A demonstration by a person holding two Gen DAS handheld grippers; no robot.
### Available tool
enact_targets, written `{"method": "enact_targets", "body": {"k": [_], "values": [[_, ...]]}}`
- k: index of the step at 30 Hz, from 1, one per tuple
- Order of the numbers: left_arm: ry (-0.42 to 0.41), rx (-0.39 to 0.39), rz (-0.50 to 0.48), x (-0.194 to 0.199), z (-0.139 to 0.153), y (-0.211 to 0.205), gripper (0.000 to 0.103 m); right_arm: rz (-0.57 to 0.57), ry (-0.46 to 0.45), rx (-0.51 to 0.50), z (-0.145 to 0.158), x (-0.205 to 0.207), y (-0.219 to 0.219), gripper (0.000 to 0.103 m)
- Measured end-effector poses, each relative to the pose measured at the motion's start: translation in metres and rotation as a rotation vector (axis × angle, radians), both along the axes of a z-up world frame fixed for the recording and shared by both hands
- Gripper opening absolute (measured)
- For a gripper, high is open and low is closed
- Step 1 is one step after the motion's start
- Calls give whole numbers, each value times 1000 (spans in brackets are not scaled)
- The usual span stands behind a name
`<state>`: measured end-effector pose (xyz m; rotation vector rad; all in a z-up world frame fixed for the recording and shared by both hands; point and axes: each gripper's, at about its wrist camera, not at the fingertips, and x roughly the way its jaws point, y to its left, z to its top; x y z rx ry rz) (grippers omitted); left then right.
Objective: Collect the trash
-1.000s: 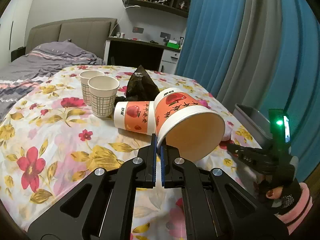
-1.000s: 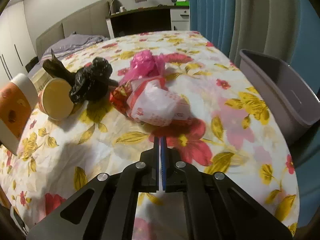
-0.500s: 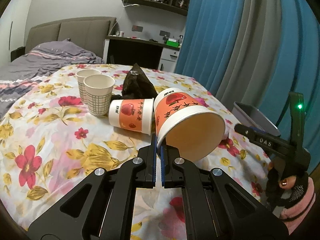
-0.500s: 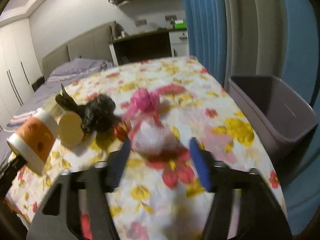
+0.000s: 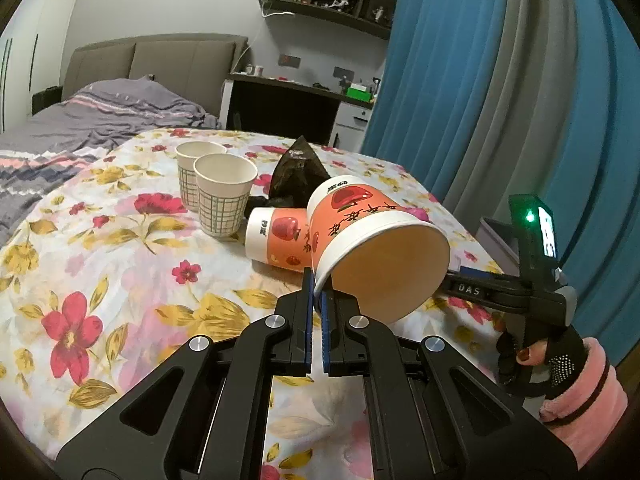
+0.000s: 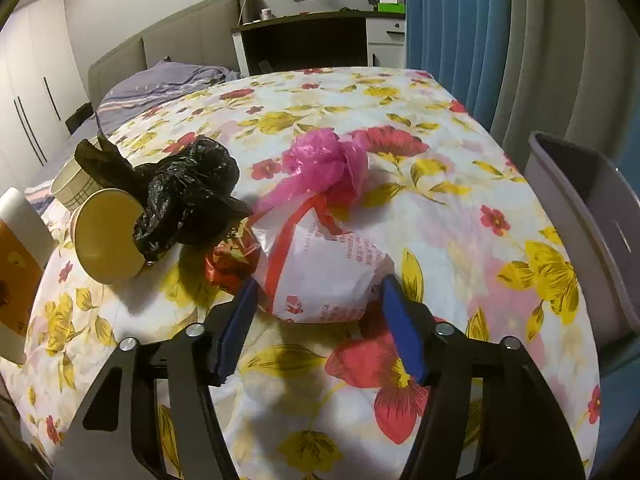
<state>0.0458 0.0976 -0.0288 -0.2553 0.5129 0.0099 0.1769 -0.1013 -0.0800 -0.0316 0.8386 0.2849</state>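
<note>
my left hand-held gripper (image 5: 316,280) sits at the lower centre of the left wrist view, its blue pads pinched tight on the rim of an orange paper cup (image 5: 372,248) that hangs tilted, mouth toward the camera, above the flowered surface (image 5: 100,264). just behind it, at mid frame, a second orange cup (image 5: 280,238) lies on its side, and further to the upper left two checked white cups (image 5: 220,196) stand upright, touching one another. a black wrapper (image 5: 298,172) pokes up behind the orange cups. at the right edge of that frame i see a gloved hand (image 5: 556,364) with a pink sleeve holding the other tool. in the right wrist view my right hand-held gripper (image 6: 316,292) is spread at the lower centre, its jaws having just been closing, and the white bag with red print (image 6: 328,268) lies between the blue fingers (image 6: 400,328); i can't tell whether the pads already press its sides. a knotted pink bag (image 6: 324,168) rests against the white one's far side, a crumpled red wrapper (image 6: 232,258) touches its left side, and a black plastic bag (image 6: 188,192) lies to the left at mid frame, partly over the mouth of the cup lying on its side. the grey bin (image 6: 588,216) stands at the right edge of the frame, beside the surface's edge.
</note>
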Motion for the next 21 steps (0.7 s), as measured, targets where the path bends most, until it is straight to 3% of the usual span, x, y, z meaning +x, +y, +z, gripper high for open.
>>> {"method": "enact_targets", "body": {"k": [3, 6, 21], "values": [[2, -4, 2, 1, -2, 2, 2, 11, -20, -18, 3, -6, 3, 42], [5, -5, 5, 2, -3, 3, 2, 22, -46, -5, 6, -17, 1, 38], [-13, 33, -42, 7, 4, -21, 2, -18, -196, 82, 45, -80, -46, 38]]}}
